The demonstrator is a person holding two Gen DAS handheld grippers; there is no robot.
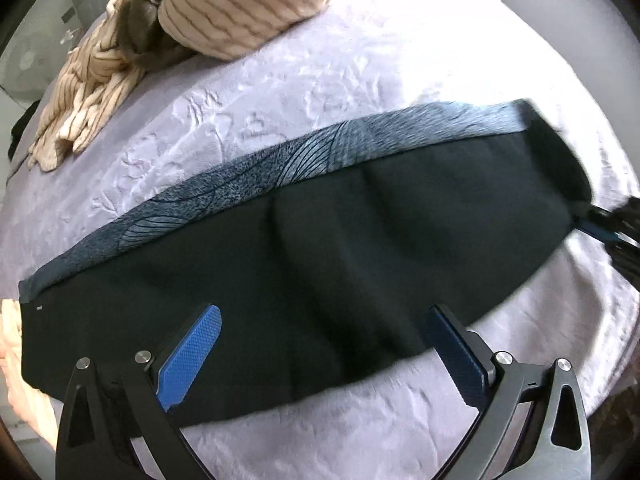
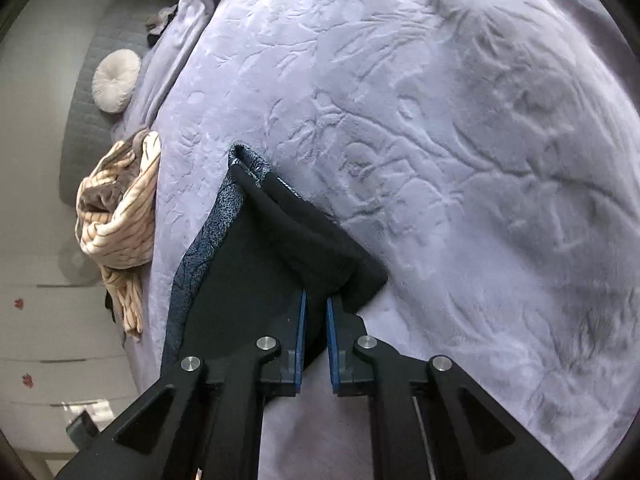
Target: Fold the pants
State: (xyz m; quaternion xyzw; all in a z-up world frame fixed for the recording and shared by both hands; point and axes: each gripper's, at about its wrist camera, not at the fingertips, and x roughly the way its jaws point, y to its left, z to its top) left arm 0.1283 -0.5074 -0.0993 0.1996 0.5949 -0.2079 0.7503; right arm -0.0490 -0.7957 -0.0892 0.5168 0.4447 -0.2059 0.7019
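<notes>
The black pants (image 1: 320, 264) lie stretched across the lilac bedspread (image 1: 320, 80), with a grey-blue patterned band (image 1: 280, 160) along their far edge. My left gripper (image 1: 324, 316) is open and hovers over the pants' near edge, holding nothing. My right gripper (image 2: 316, 304) is shut on a bunched end of the pants (image 2: 312, 248) and lifts it a little off the bed. That gripper also shows at the right edge of the left wrist view (image 1: 612, 224), at the pants' right end.
A crumpled beige striped garment (image 1: 168, 28) lies at the far left of the bed, also in the right wrist view (image 2: 120, 216). A round pale cushion (image 2: 116, 80) rests against the grey headboard (image 2: 84, 128). The embossed bedspread (image 2: 460, 140) stretches to the right.
</notes>
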